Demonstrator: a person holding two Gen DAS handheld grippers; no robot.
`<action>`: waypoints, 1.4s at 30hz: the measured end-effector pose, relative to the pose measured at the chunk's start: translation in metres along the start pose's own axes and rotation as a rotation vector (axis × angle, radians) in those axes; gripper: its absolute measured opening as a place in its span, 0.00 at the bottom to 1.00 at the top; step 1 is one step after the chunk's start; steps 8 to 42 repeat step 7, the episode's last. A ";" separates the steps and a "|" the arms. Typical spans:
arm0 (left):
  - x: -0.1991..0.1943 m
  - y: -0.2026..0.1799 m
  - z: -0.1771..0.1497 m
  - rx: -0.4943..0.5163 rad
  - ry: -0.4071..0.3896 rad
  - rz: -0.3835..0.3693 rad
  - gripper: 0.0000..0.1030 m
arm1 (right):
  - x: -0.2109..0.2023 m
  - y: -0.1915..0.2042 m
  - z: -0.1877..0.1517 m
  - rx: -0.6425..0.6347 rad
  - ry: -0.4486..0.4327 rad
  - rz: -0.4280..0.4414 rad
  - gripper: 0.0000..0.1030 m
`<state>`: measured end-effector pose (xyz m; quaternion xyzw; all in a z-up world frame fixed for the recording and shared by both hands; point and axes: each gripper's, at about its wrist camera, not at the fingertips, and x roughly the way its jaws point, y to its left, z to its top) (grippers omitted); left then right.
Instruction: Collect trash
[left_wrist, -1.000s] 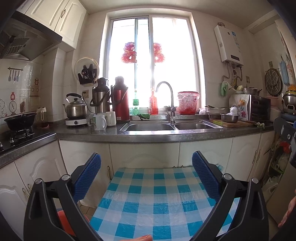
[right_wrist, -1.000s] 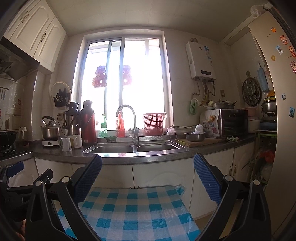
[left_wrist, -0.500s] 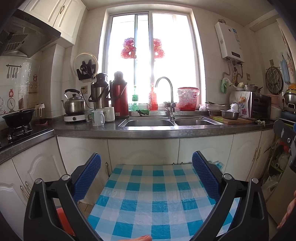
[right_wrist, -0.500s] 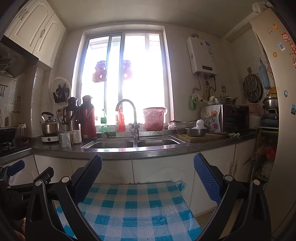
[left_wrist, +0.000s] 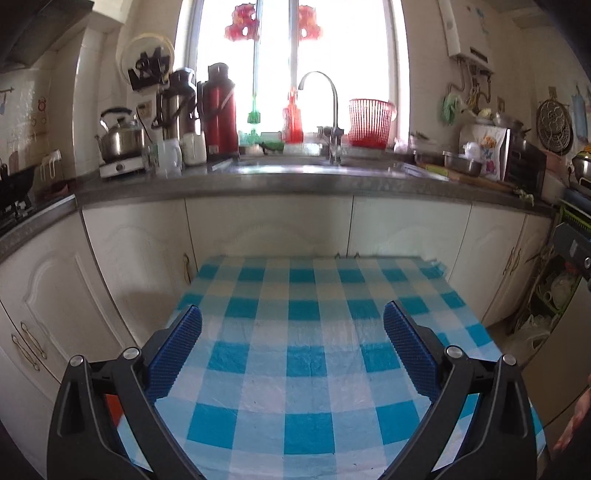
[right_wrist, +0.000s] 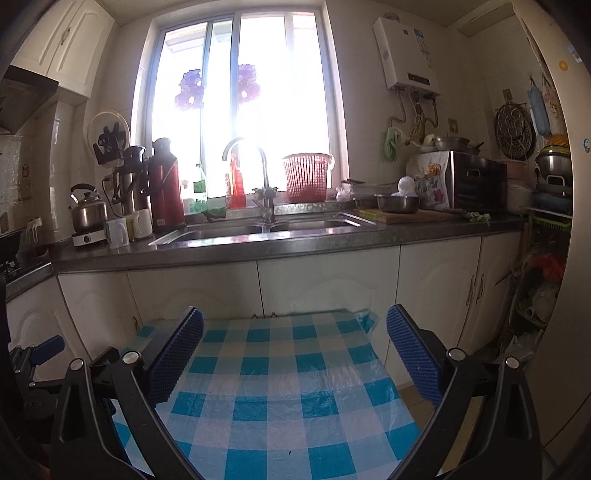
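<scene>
Both the left gripper (left_wrist: 291, 347) and right gripper (right_wrist: 294, 350) hover with fingers spread wide, holding nothing, above the checked tablecloth (left_wrist: 310, 354). No trash shows between them.

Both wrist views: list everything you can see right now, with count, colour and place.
Table: one, blue-and-white check cover, below both grippers; no trash visible on it.
Basket: one, red, windowsill right of tap.
Tap: one, steel, behind the double sink.
Flasks: one red, one dark, left of sink.
Kettle: one, steel, far left counter.
Mugs: two, white, before the flasks.
Bowl: one, steel, on the chopping board.
Water heater: one, white, wall upper right.
Left gripper: black, blue pads, open, empty.
Right gripper: same, open, empty.
</scene>
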<state>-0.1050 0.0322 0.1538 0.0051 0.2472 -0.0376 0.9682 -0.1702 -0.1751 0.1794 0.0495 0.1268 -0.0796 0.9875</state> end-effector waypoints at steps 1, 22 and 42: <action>0.019 -0.001 -0.009 -0.013 0.054 0.005 0.96 | 0.012 -0.001 -0.007 0.002 0.033 -0.002 0.95; 0.110 0.000 -0.054 -0.070 0.307 0.060 0.96 | 0.081 -0.009 -0.056 -0.018 0.226 -0.023 0.95; 0.110 0.000 -0.054 -0.070 0.307 0.060 0.96 | 0.081 -0.009 -0.056 -0.018 0.226 -0.023 0.95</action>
